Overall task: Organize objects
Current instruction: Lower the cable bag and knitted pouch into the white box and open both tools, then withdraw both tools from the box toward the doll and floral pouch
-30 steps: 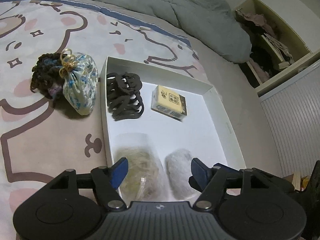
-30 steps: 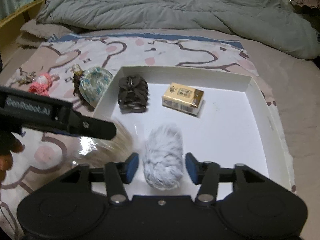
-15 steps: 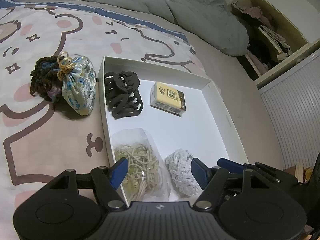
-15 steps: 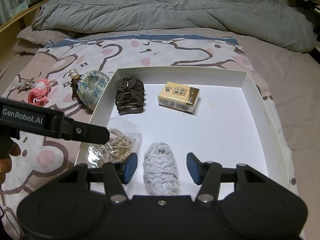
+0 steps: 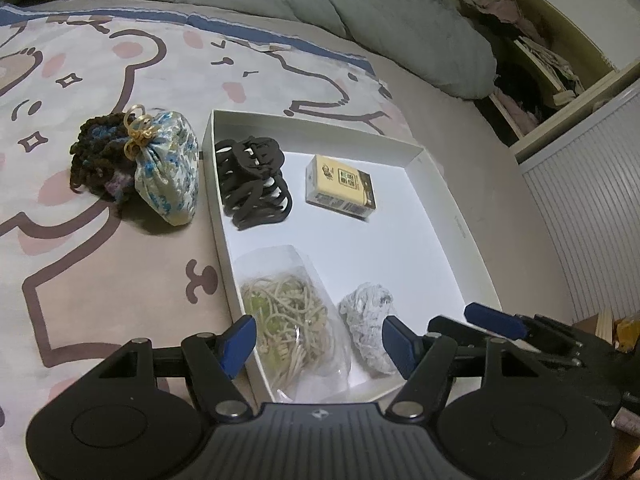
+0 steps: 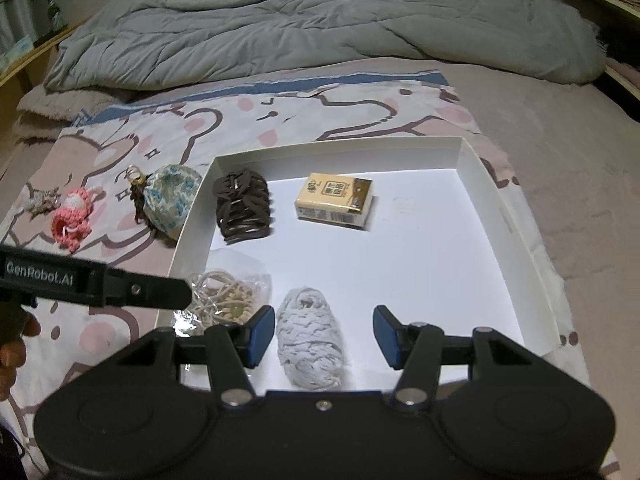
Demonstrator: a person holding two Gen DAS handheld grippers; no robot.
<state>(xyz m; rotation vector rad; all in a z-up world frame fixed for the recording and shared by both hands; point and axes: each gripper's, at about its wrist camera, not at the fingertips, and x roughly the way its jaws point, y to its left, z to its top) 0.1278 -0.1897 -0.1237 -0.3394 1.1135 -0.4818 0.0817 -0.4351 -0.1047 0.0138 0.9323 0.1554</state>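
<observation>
Left gripper [image 5: 318,340] poised over near left corner of white tray [image 5: 448,184], jaws partly apart, gripping nothing; clear bag of pale cord [image 5: 286,312] lying below the gap, pads not pressing it. Right gripper [image 6: 324,338] alongside, jaws likewise partly apart and empty, grey-white yarn bundle [image 6: 312,340] on tray floor between the blue pads [image 6: 262,334], touching neither. Outside tray at far left on cartoon-print sheet [image 6: 224,120]: small grey knotted charm [image 6: 42,202], then pink crocheted toy [image 6: 72,220], then floral drawstring pouch [image 6: 170,198] just beside tray's left wall, dark yarn tuft [image 5: 98,160] against pouch's far side. Inside tray, left to right: dark brown hair claw [image 6: 242,210] near back left corner, cord bag and yarn bundle along front, yellow box [image 6: 334,200] toward back middle. Right half of tray floor bare. Grey duvet [image 6: 320,28] bunched across head of bed. Part of a hand [image 6: 12,344] visible at left edge of right wrist view.
</observation>
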